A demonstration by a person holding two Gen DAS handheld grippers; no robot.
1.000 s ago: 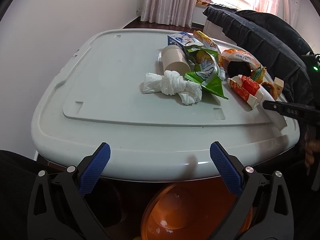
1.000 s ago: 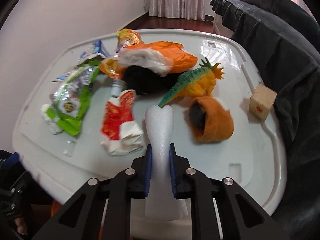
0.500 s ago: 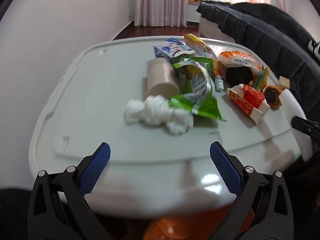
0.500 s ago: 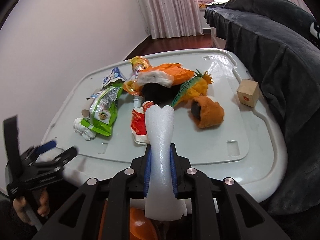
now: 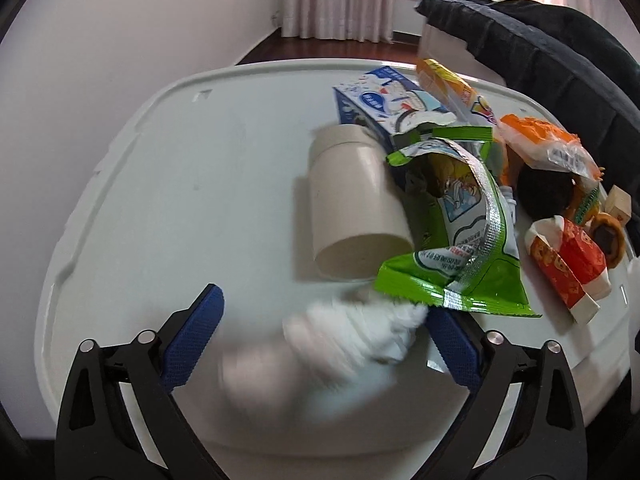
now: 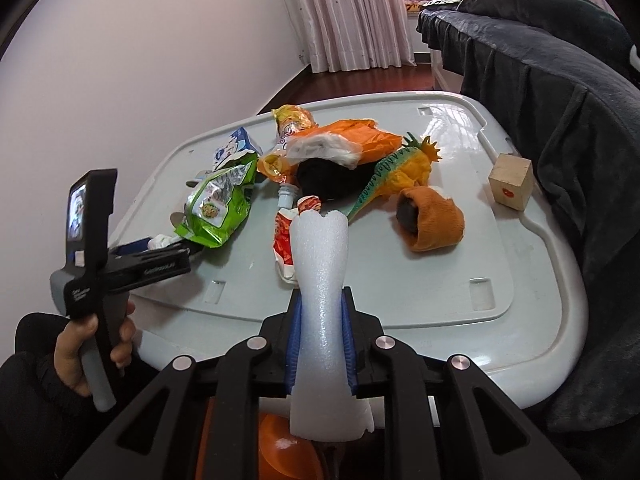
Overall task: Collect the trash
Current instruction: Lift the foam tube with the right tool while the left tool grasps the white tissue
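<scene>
Trash lies heaped on the pale grey tabletop [image 6: 460, 272]. Farthest left, the left gripper [image 5: 320, 340] reaches over the near edge, its jaws apart and just now closing in, with a crumpled white tissue [image 5: 360, 336] between the blue pads; whether they touch it the blur hides. Beyond it a beige paper cup [image 5: 352, 208] lies on its side against a green foil wrapper [image 5: 460, 248], with a blue-and-white carton [image 5: 384, 108] behind. Next come a red-and-white paper box [image 5: 568, 268] and an orange bag [image 6: 360, 140] over something black. The right gripper [image 6: 320, 344] is clamped on a white foam piece [image 6: 320, 280]. Farther right sit a toy dinosaur [image 6: 404, 168], an orange sock [image 6: 436, 220] and a wooden cube [image 6: 512, 180].
</scene>
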